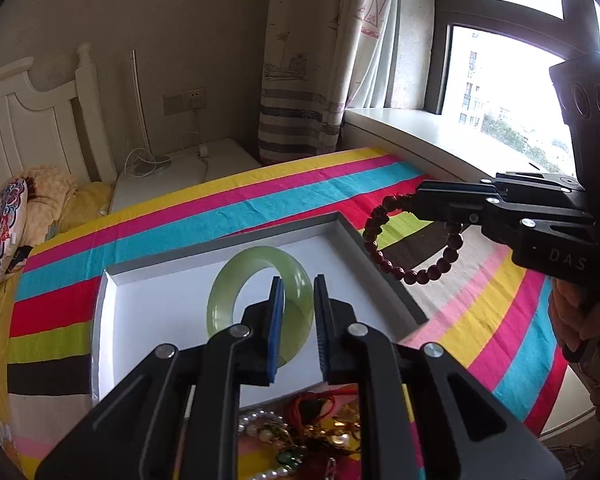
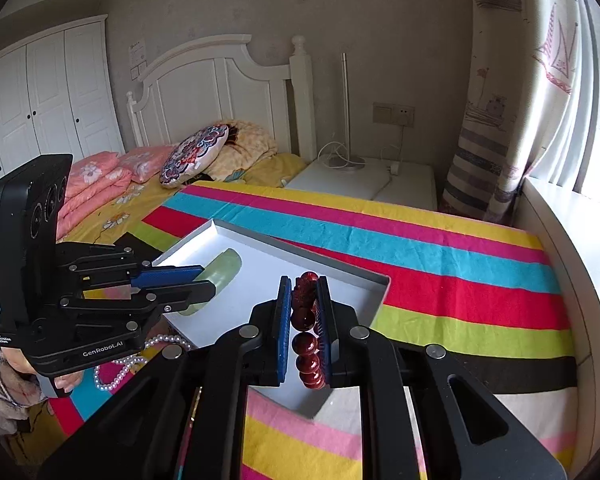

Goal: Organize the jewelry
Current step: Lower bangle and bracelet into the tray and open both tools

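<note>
Right gripper (image 2: pixel 304 312) pinches red bead bracelet (image 1: pixel 414 240) above white tray (image 1: pixel 140 280); left gripper (image 1: pixel 298 304) slightly spread around green bangle (image 1: pixel 224 296), contact unclear.

A striped cloth (image 2: pixel 440 240) in bright colours covers the bed. On it lies a shallow white tray (image 1: pixel 148 320), and at the tray's 6 o'clock edge a heap of jewelry (image 1: pixel 296 436), with a pearl necklace (image 2: pixel 120 368) on the stripes.
</note>
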Demonstrator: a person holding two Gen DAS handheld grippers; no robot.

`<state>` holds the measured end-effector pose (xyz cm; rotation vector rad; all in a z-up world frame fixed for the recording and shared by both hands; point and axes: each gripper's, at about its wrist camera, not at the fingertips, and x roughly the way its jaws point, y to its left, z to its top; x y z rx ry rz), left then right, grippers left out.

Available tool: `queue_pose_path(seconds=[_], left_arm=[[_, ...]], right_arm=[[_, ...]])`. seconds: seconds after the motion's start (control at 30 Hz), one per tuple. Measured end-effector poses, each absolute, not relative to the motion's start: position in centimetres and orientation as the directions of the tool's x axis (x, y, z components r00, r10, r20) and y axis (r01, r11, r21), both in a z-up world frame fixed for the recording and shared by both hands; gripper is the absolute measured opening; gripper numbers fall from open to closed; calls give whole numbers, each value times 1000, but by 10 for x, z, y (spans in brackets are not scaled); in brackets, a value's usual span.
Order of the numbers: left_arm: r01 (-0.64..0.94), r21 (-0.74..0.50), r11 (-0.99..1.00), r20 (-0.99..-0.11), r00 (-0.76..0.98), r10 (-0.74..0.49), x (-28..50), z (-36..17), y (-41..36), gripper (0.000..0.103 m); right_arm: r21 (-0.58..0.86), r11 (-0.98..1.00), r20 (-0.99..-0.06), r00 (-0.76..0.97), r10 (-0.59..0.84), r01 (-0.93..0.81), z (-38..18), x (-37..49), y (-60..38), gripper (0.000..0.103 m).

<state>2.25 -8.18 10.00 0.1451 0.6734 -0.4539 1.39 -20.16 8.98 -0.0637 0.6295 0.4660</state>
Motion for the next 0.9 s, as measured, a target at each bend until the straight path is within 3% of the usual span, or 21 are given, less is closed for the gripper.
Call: queue_pose_path(seconds=[0.07,0.4,0.6,0.67,0.77,0.8,0.87,0.9], left_arm=[[429,1,903,-642,693,-328,39,95,-70,0],[377,-61,924,-712,632,-305,92,58,-38,0],[391,-67,918,-744,594,-307,92,38,-47,0],[387,-76,919,-749,586,-309,93,33,-46,0],[375,-89,923,-749,586,-310,92,31,-43,1],[372,-93,923,-744,590,-313,91,33,-42,6],[356,-86,930,-730,612,-302,87,41,-39,35],[347,-79,934,-716,633,-296,84,47,-36,60]], right_arm=[[106,887,-597,685,418,-449,83,31,-188,13],[318,880,-684,558,470,-352,30,110,-183,13],[192,950,-762,572,304,-248,7,120,-202,17],[188,945,-746,587,314,-267,9,112,-205,31],[161,949,-713,633,301,-270,21,100,-207,35],[169,945,-701,640,314,-279,26,95,-208,35],[172,940,-675,660,330,-294,37,82,-209,35],[167,939,-662,672,333,-301,44,74,-209,35]])
